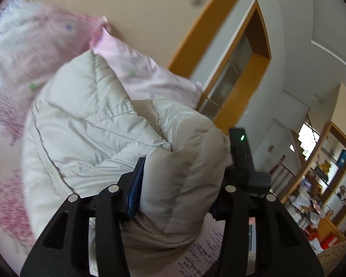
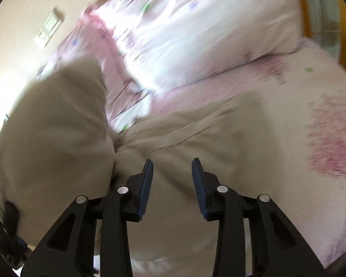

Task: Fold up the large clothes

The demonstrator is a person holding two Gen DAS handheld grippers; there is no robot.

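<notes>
Left hand-held gripper (image 1: 184, 180) pinches the puffy, light, slippery jacket (image 1: 92, 124); right hand-held gripper (image 2: 172, 180) spread above it. Grip seams.

Left gripper (image 1: 184, 180) black angular linkage arms, silver round pivot screws, blue ribbed finger pads (image 1: 136, 184), right gripper (image 2: 172, 187) identical, black arms, silver screws, blue pads (image 2: 145, 187)

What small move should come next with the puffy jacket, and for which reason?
Probably close the right claw on the beige jacket. Its blue pads stand apart with nothing clearly between them, while the left claw has a thick bunch of the jacket between its pads. A second grip would let both hands carry the fold.
</notes>
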